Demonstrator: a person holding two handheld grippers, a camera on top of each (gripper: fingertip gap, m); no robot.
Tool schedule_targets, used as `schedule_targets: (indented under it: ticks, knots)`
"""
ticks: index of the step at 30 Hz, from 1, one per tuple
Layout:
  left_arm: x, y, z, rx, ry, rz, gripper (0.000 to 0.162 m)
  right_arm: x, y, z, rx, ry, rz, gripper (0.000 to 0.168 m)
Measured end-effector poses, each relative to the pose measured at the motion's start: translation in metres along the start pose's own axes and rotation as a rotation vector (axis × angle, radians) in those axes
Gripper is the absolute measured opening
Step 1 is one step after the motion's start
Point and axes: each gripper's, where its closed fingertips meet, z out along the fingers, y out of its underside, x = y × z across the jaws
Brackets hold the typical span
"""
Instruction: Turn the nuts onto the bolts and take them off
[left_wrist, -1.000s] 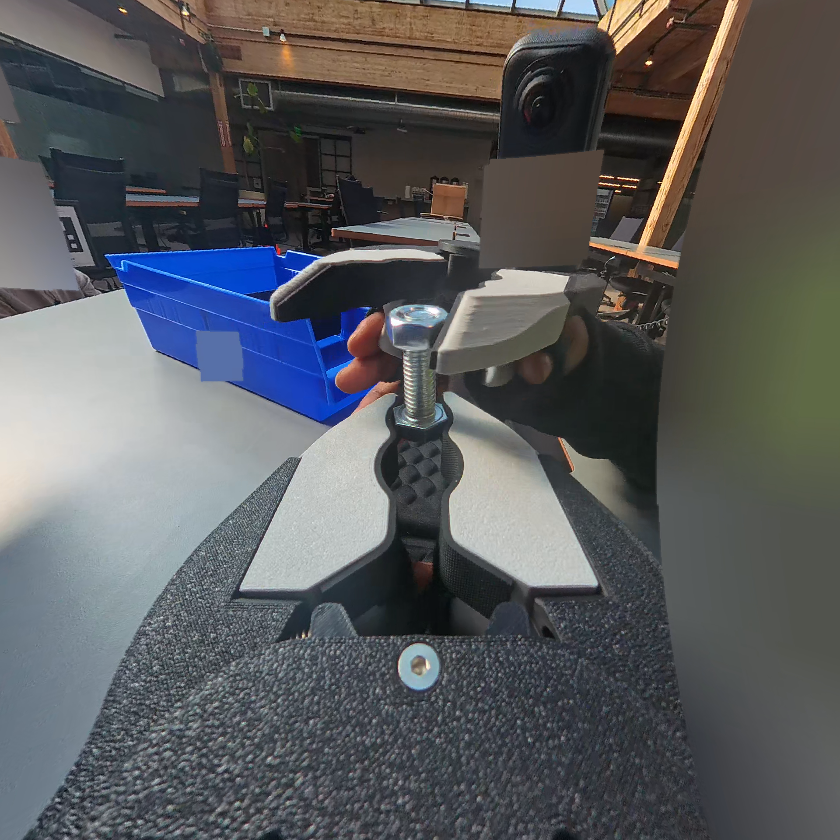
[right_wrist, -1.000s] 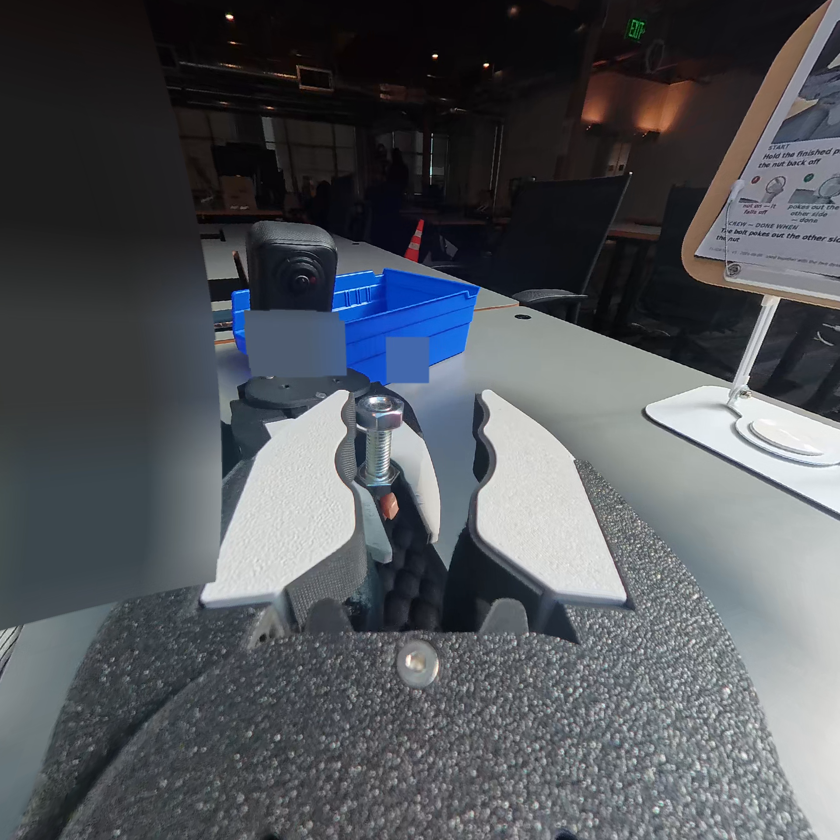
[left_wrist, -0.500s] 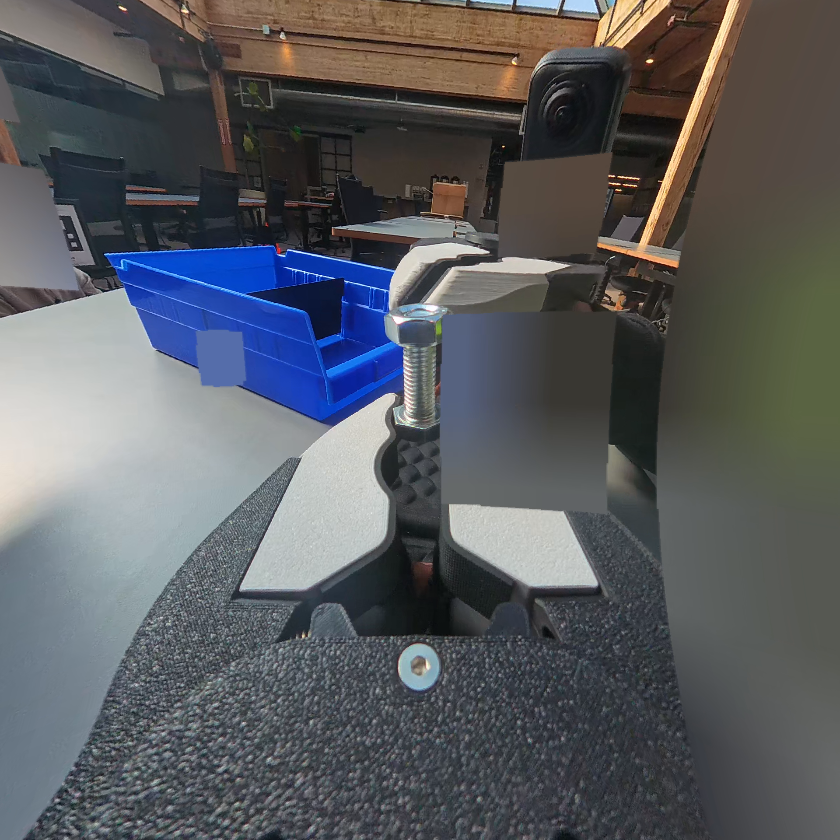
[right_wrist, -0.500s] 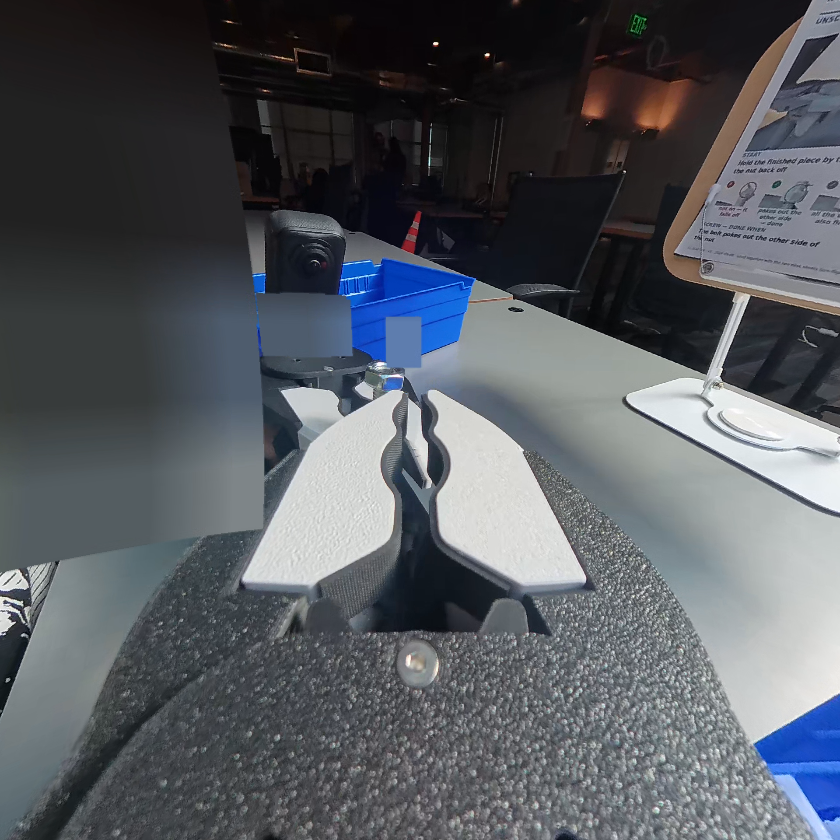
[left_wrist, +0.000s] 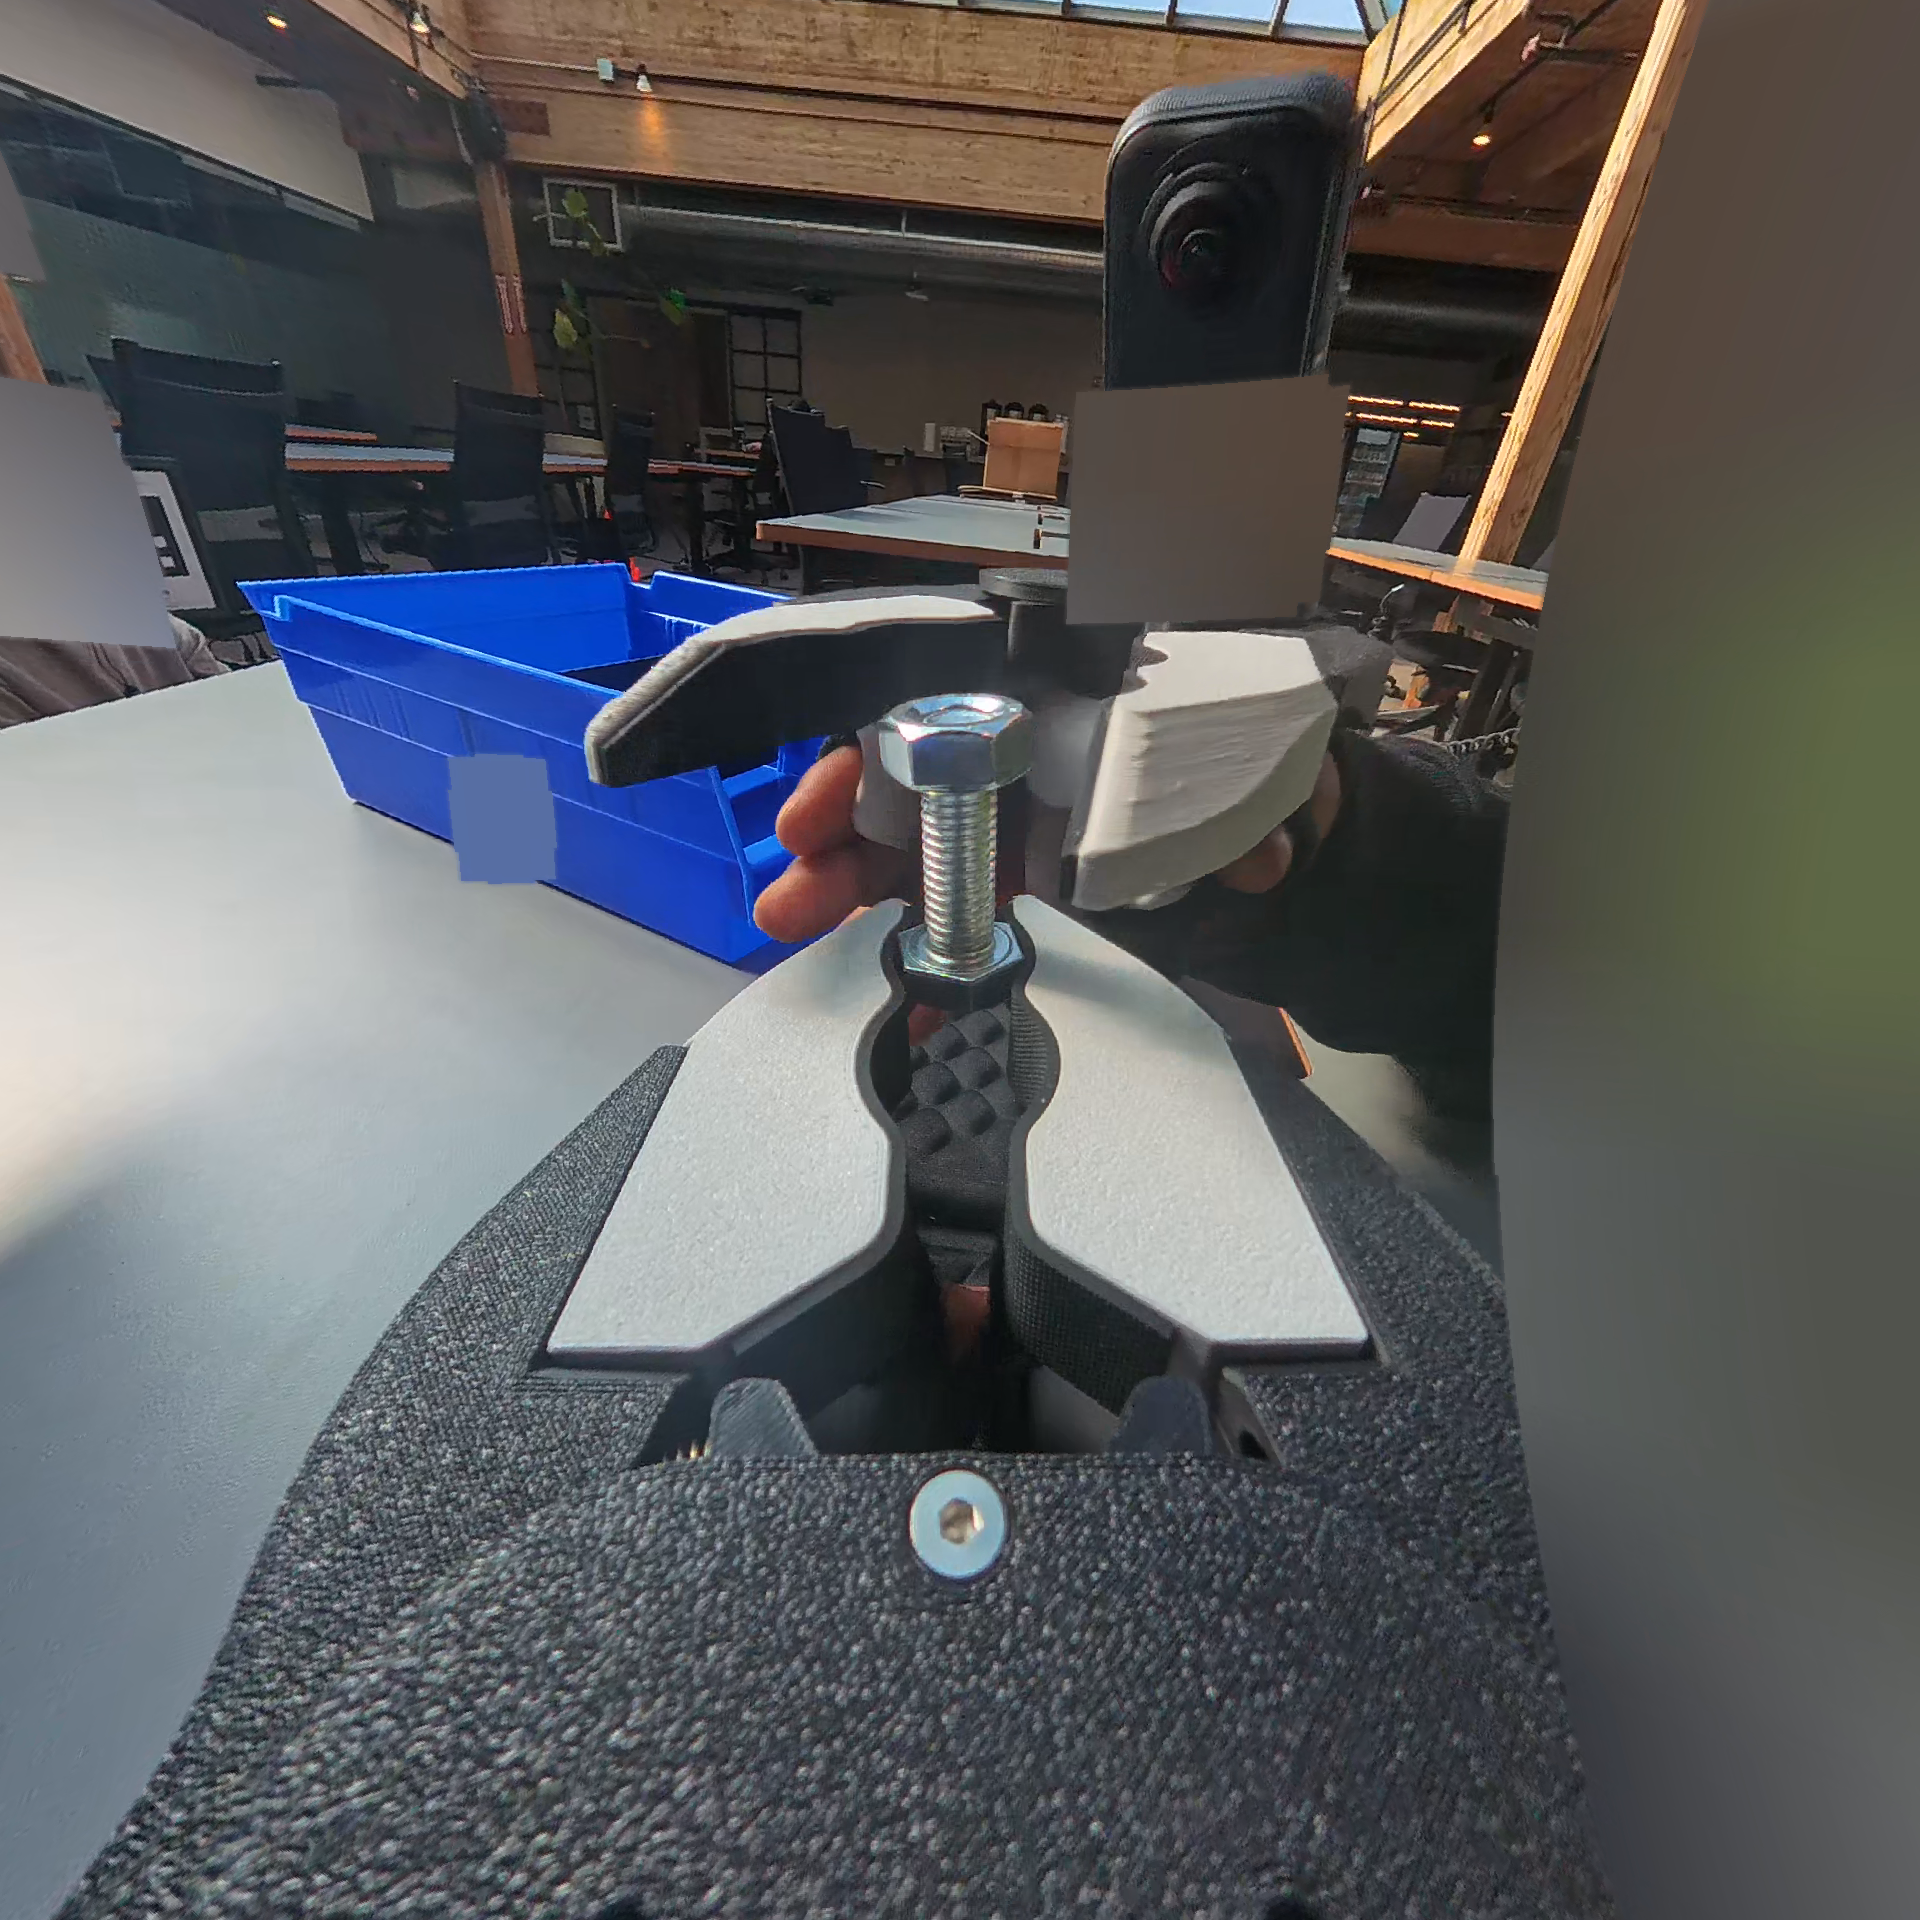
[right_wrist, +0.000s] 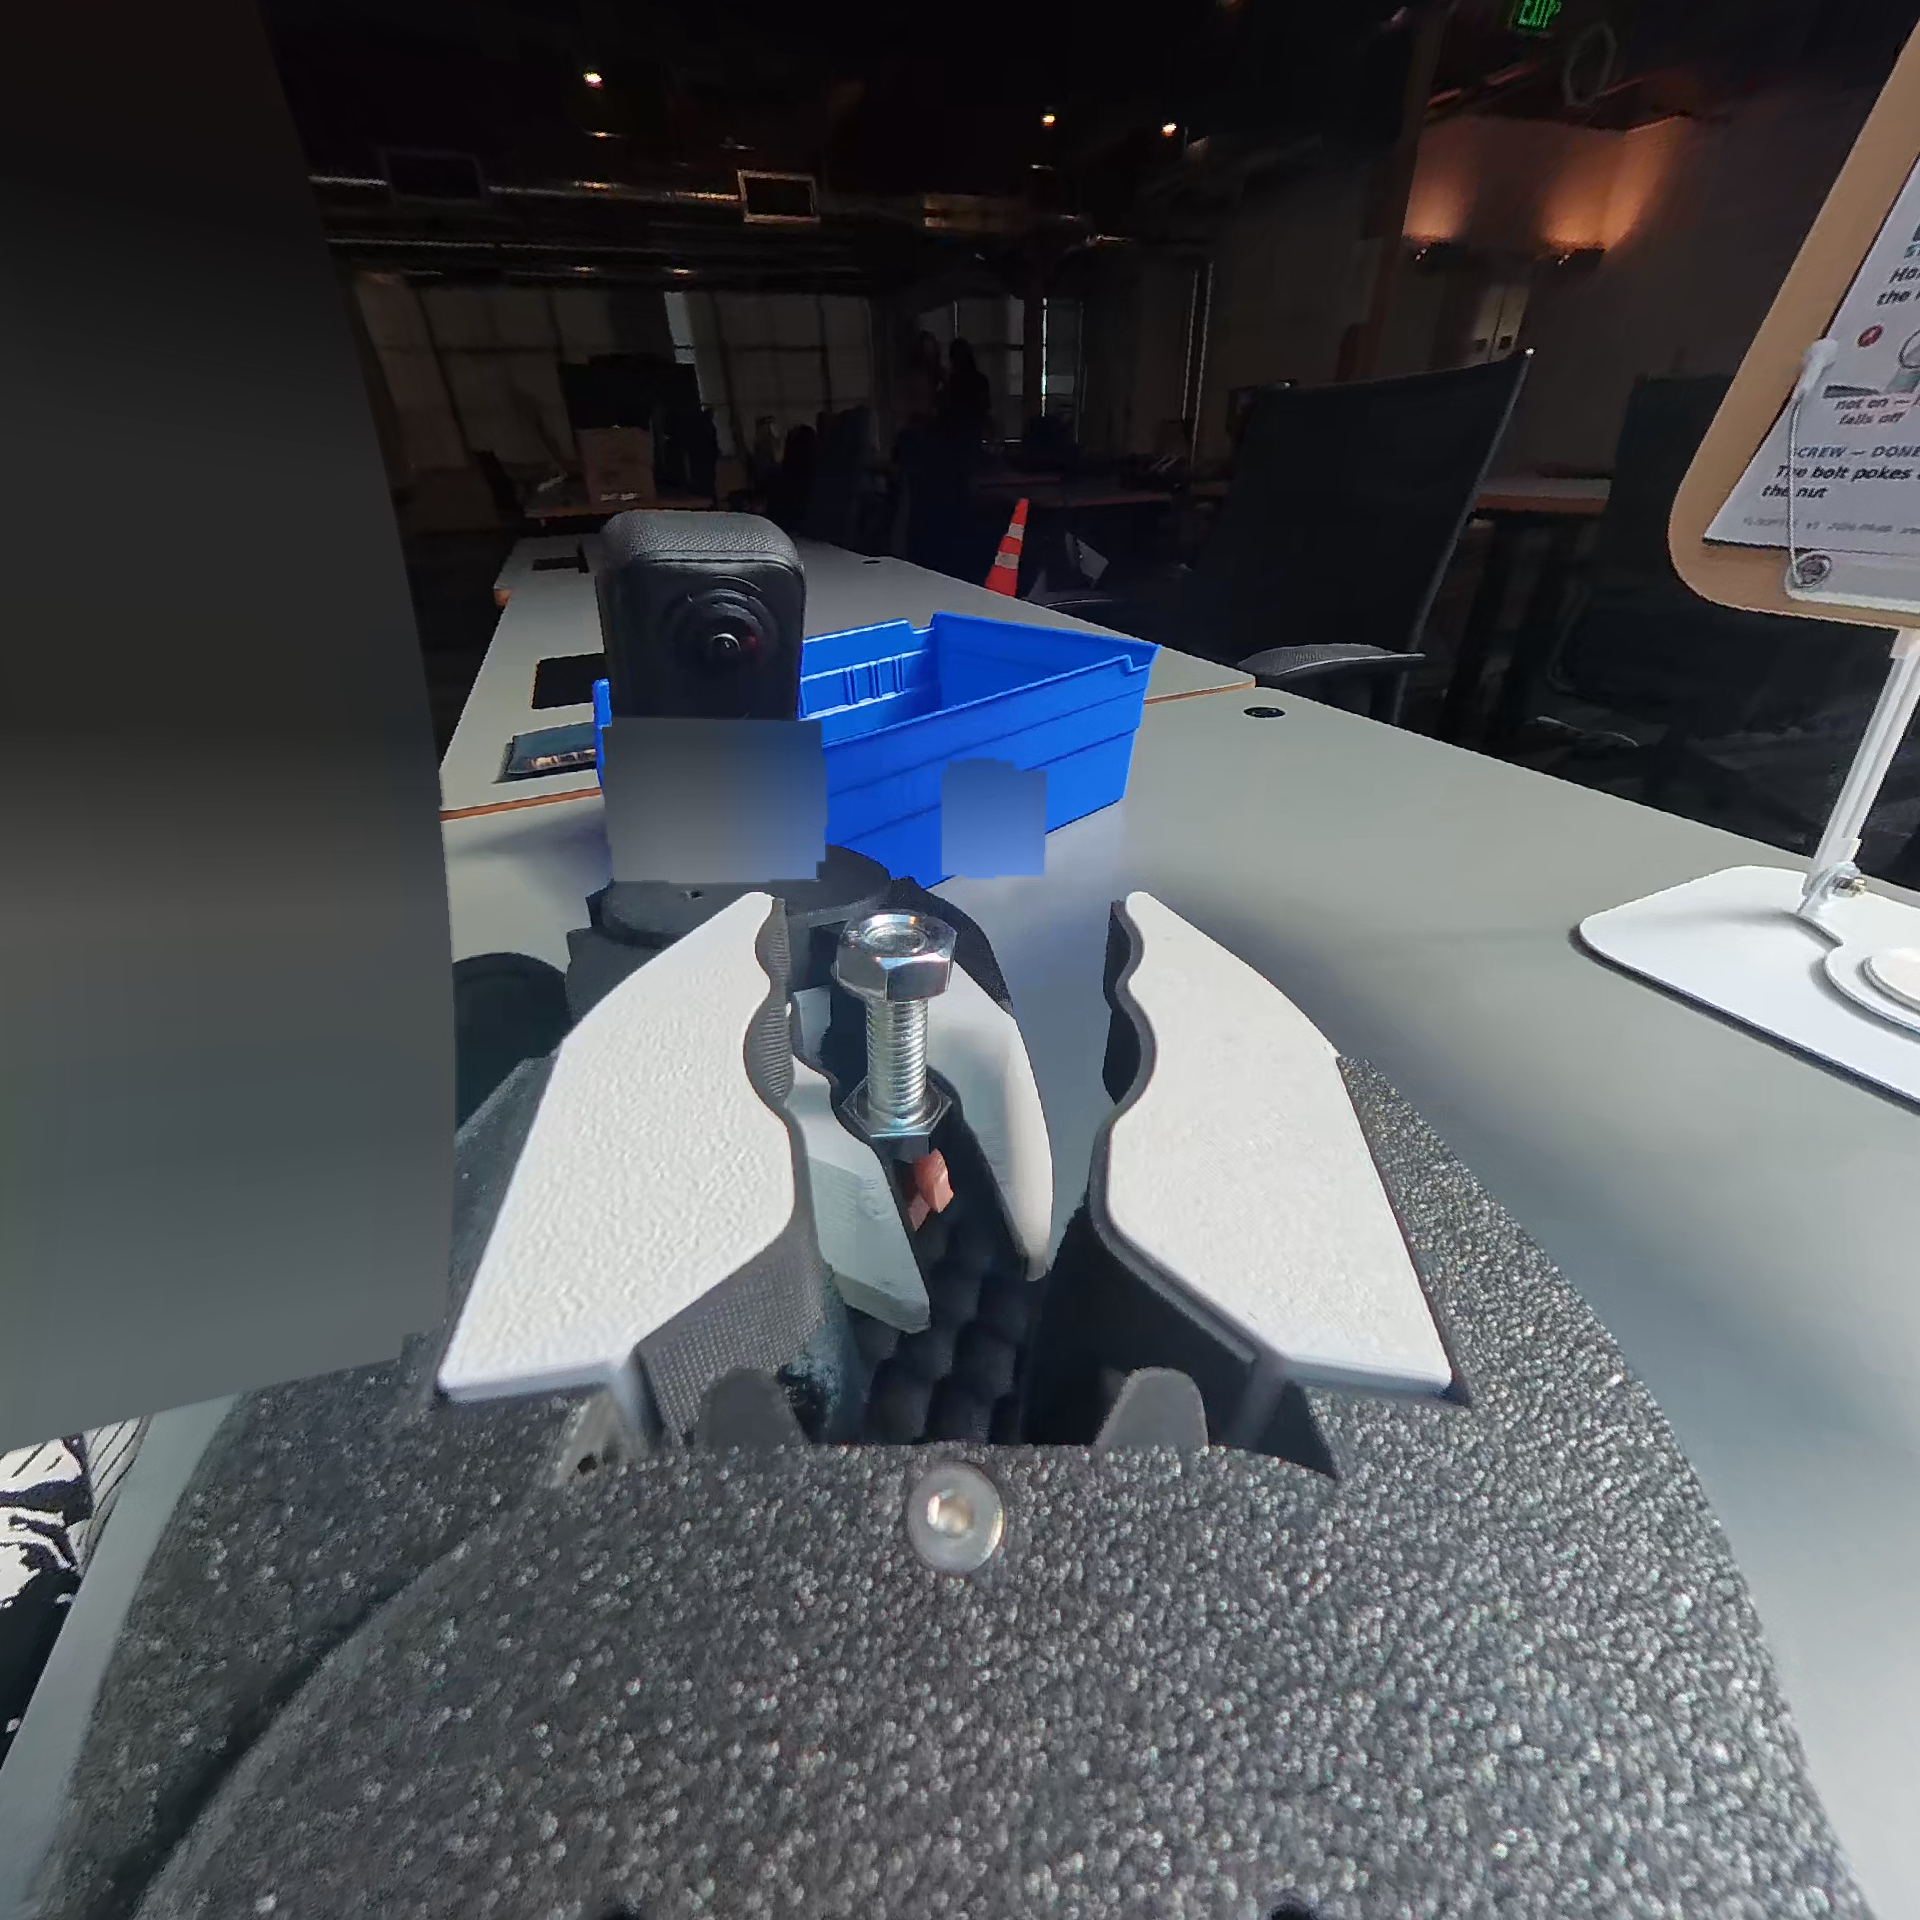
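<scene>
Left tongs (left_wrist: 961, 961) clamped on nut (left_wrist: 958, 954), bolt (left_wrist: 956, 831) upright above the desk (left_wrist: 260, 1039). Right tongs (right_wrist: 940, 971) spread around the bolt head. Recommended: close squarely on the hex flats, turn without tilting.

The silver, ridged bolt (left_wrist: 958, 831) is showing bright at 12 o'clock above the pale grey fingers (left_wrist: 764, 1164) of the left gripper (left_wrist: 958, 961), whose black body is carrying a pebbled texture and whose inner pad is showing a black diamond-quilted pattern. The vivid blue bin (left_wrist: 499, 696) is sitting at 10 o'clock on the flat grey table (left_wrist: 208, 1091). Toward 3 o'clock in the right wrist view, a white stand base (right_wrist: 1714, 956) is lying under a tan-edged board (right_wrist: 1787, 416).
</scene>
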Motion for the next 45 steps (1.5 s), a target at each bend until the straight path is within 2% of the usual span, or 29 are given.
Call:
schedule_targets:
  ticks: [4,7,17,28,33,35,40,45]
  knots:
    - [0.0,0.0,0.0,-0.001,0.0,0.0,0.014,-0.001,-0.001,0.007,0.007,-0.007,0.011,0.054]
    - [0.0,0.0,0.0,0.0,0.0,0.0,0.014,-0.001,-0.002,0.002,0.009,-0.003,-0.011,0.035]
    - [0.0,0.0,0.0,-0.003,-0.002,0.0,0.013,-0.006,-0.004,-0.022,0.003,-0.003,-0.043,0.019]
    - [-0.001,0.0,0.0,0.0,-0.004,0.0,0.014,-0.005,-0.003,-0.031,-0.031,-0.001,-0.059,0.016]
    - [0.0,0.001,0.001,-0.008,-0.001,0.004,0.014,0.002,-0.005,-0.036,-0.015,0.024,-0.05,0.006]
    - [0.0,0.0,0.0,-0.003,-0.002,0.0,0.014,0.002,-0.005,-0.036,-0.015,0.023,-0.052,0.01]
    - [0.0,0.0,0.0,-0.005,-0.001,0.002,0.014,0.0,-0.007,-0.026,-0.002,0.023,-0.037,0.05]
    - [0.0,0.0,0.0,-0.005,0.0,0.003,0.014,0.003,-0.004,-0.009,-0.004,0.028,-0.028,0.055]
